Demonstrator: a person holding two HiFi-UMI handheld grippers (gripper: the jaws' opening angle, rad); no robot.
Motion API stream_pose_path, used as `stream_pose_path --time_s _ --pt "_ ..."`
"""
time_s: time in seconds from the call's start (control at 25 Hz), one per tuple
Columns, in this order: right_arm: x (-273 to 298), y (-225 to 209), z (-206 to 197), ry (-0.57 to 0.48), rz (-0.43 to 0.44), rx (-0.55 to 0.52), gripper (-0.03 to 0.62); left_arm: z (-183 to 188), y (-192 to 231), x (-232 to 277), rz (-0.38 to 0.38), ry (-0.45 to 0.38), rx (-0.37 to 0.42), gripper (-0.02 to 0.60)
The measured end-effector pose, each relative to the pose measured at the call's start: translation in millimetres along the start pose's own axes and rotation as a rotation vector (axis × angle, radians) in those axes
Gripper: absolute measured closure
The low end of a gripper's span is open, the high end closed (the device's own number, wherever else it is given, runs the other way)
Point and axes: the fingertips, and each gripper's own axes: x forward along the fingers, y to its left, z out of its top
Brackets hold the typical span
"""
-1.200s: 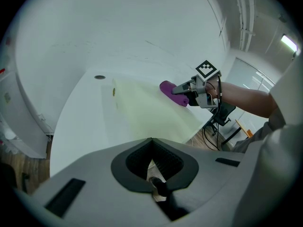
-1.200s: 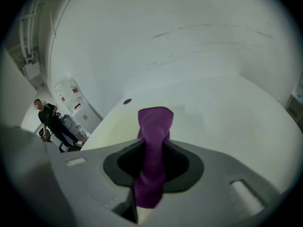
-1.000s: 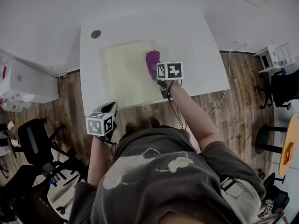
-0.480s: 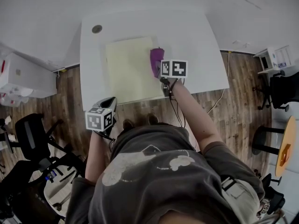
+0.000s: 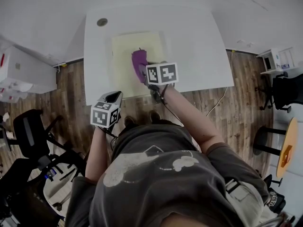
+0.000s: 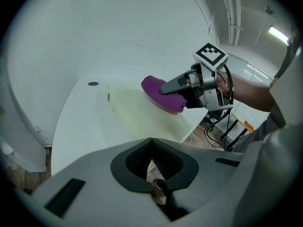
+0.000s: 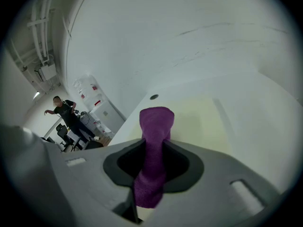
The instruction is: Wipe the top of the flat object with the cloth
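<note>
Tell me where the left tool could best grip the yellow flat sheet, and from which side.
Likely the near-left corner of the sheet, with the left tool coming low from the table's front edge. The sheet lies flat, so only its border can be pinched, and the right tool with the purple cloth occupies its middle.

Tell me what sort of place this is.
Probably an office or lab workroom: a white rectangular table stands on a brown wood-plank floor, with a black wheeled office chair nearby and plain white walls.
</note>
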Motion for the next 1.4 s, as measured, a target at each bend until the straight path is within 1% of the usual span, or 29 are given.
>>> stream_pose_path --time_s 0.16,0.32,0.44,0.56,0.68,0.88,1.04,1.2,1.4 --pt "16.1 40.7 -8.8 0.029 0.043 -0.027 0.500 -0.4 2.1 -1.3 -0.027 -0.002 0.015 0.583" --pt "30.5 72.2 -17.1 0.049 0.066 -0.047 0.500 -1.1 2.5 -3.7 -0.044 -0.014 0.040 0.584" --pt "39.3 85.4 -24.0 0.063 0.062 -0.057 0.500 -2.8 1.7 -5.9 -0.059 -0.029 0.060 0.584" --pt "49.1 89.5 -28.9 0.071 0.041 -0.060 0.500 -5.2 4.4 -7.2 -0.081 -0.031 0.071 0.584" --pt "53.6 87.1 -31.1 0.066 0.014 -0.074 0.500 -6.9 5.7 -6.2 -0.105 -0.027 0.084 0.584" --pt "50.3 83.5 -31.5 0.054 -0.012 -0.078 0.500 -7.4 6.3 -8.4 -0.139 -0.033 0.080 0.584" --pt "42.3 70.0 -32.0 0.038 -0.036 -0.064 0.500 -7.1 5.3 -7.8 -0.156 -0.037 0.079 0.583" --pt "31.0 50.1 -38.0 0.042 -0.050 -0.017 0.500 -8.9 5.5 -8.1 -0.132 -0.032 0.053 0.584" --pt "4.1 3.8 -40.9 0.020 -0.092 0.039 0.500 -8.6 4.0 -8.0 -0.086 -0.031 0.033 0.584"
